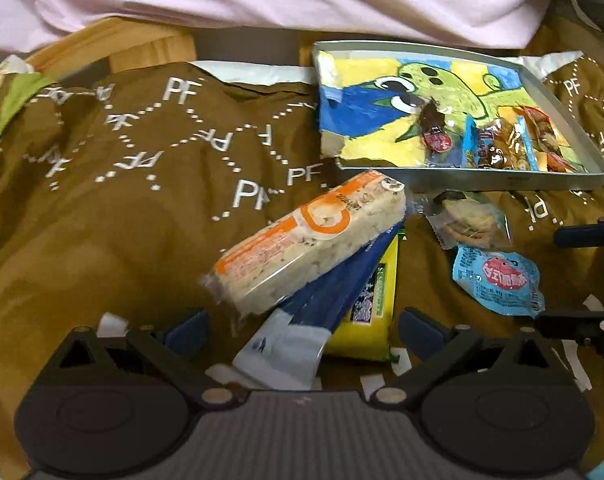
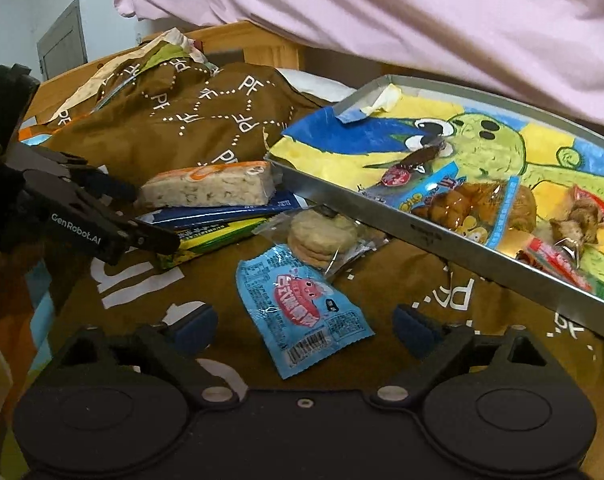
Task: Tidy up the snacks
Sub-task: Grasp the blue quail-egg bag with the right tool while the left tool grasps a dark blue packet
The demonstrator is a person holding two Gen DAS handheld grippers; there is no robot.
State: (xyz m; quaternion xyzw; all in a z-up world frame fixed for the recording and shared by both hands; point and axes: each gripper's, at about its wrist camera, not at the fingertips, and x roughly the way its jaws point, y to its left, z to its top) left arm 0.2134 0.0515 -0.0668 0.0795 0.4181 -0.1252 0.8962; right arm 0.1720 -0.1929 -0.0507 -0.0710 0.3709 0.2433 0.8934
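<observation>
The orange-and-white rice bar lies atop a blue packet and a yellow packet, stacked on the brown cloth. Your left gripper is spread wide around that stack, touching nothing. At two o'clock sits the metal tray, snacks inside. Your right gripper is spread too, straddling the light-blue pouch; the cookie pack lies at its twelve o'clock.

yellow packet mostly hidden, tray cropped
</observation>
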